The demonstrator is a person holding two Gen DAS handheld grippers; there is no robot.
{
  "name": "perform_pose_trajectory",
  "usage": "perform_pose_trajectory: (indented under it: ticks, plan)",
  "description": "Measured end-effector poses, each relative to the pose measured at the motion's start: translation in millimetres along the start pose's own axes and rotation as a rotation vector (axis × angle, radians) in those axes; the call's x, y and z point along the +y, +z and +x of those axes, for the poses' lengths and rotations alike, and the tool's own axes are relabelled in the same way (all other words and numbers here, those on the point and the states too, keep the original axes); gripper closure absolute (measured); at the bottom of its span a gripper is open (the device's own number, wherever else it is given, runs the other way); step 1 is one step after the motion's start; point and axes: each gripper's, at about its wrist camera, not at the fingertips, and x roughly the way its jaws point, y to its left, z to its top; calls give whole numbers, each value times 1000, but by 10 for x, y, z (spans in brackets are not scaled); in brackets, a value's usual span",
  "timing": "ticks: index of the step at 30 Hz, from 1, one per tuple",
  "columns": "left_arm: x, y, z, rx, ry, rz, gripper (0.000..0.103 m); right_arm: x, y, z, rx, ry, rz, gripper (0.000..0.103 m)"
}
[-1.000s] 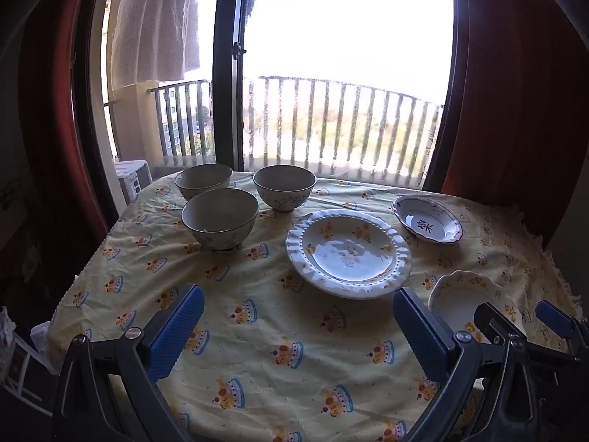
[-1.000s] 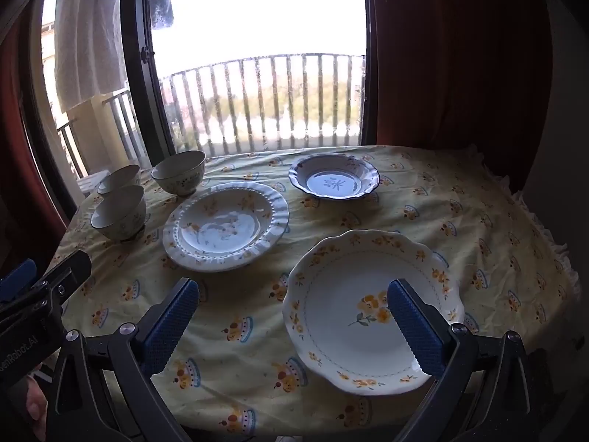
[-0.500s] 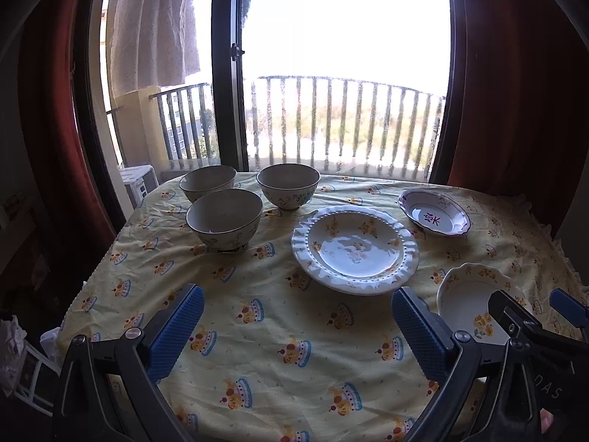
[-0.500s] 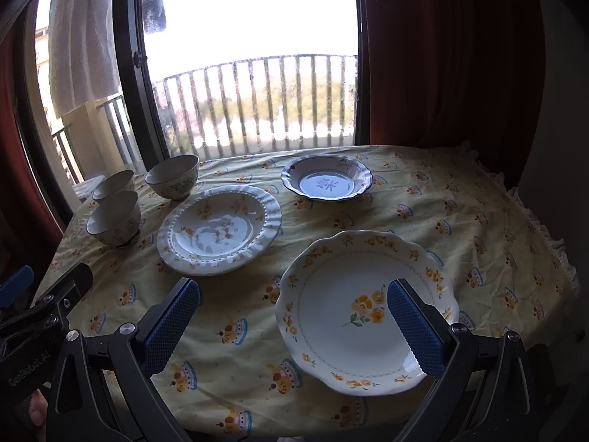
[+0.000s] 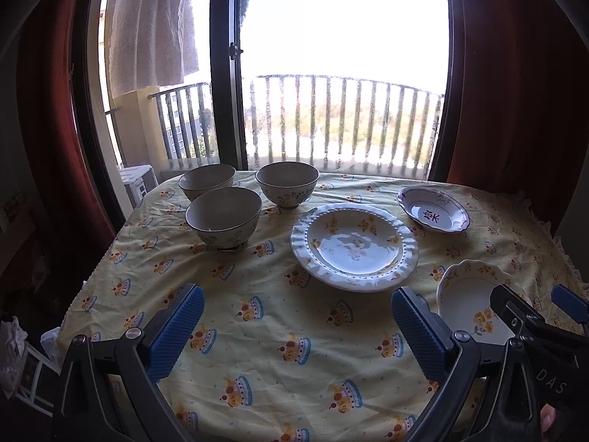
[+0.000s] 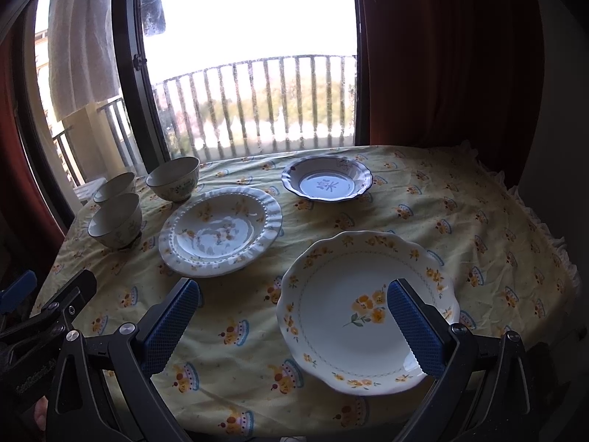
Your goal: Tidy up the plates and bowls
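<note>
Three cream bowls stand at the table's far left: the near bowl (image 5: pixel 223 217) (image 6: pixel 116 225), the back bowl (image 5: pixel 207 180) (image 6: pixel 114 186) and the bowl (image 5: pixel 287 183) (image 6: pixel 173 178) nearest the window. A ribbed white plate (image 5: pixel 354 246) (image 6: pixel 220 230) lies mid-table. Behind it rests a blue-rimmed dish (image 5: pixel 433 213) (image 6: pixel 327 183). A scalloped plate with yellow flowers (image 6: pixel 364 309) (image 5: pixel 475 300) sits near the front right. My left gripper (image 5: pixel 296 328) hovers open above bare cloth. My right gripper (image 6: pixel 292 322) is open, its right finger over the flowered plate.
A yellow patterned cloth (image 5: pixel 265 324) covers the table (image 6: pixel 489 228). Behind it are a glass balcony door, railing and red curtains (image 6: pixel 441 59). A white appliance (image 5: pixel 138 180) stands outside at the left. The table edges drop off at left and right.
Both grippers have drawn back and risen slightly, so the table appears a bit lower and farther. Dishes have not moved. Both grippers stay open.
</note>
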Motion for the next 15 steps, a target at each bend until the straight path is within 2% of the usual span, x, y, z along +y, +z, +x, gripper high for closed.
perform_pose_trajectory:
  ticks: [15]
  plan:
    - [-22, -22, 2, 8, -13, 9, 2, -17, -24, -17, 2, -14, 4, 0]
